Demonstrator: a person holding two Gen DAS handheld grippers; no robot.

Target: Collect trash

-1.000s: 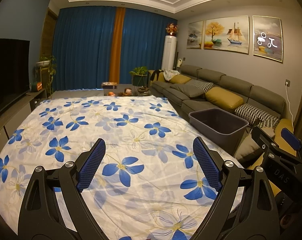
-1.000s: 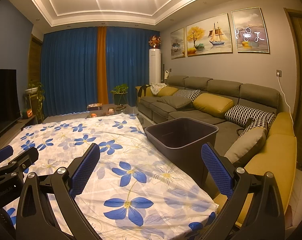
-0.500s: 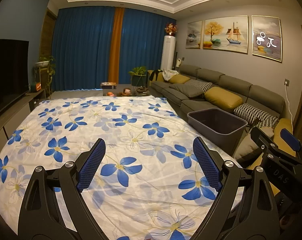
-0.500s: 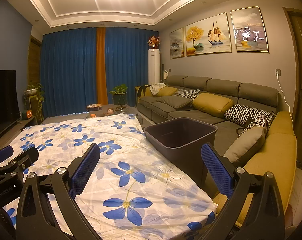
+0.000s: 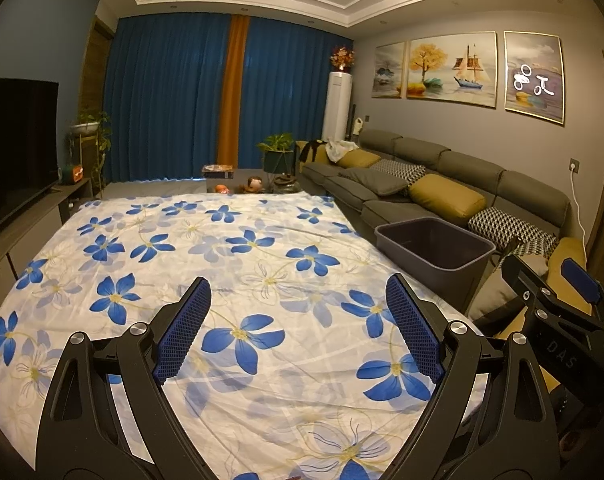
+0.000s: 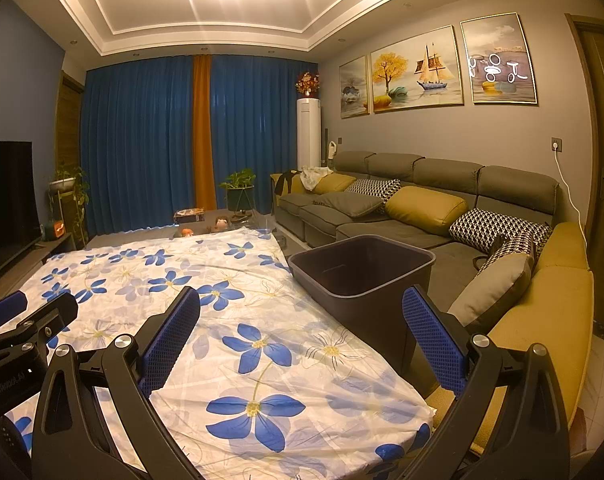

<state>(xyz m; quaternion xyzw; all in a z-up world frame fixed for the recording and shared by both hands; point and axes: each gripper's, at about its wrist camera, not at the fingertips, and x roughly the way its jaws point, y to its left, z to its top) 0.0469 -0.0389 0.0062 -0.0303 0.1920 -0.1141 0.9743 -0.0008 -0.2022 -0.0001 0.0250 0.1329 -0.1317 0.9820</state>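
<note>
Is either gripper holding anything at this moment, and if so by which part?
Nothing is held. The left gripper and right gripper are both open and empty above the white, blue-flowered cloth.

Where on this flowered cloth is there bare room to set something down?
Nearly everywhere: the cloth lies bare from the left claw to its far edge, and from the TV side across to the bin. It is crowded only past the far edge, where small toys and a plant stand.
</note>
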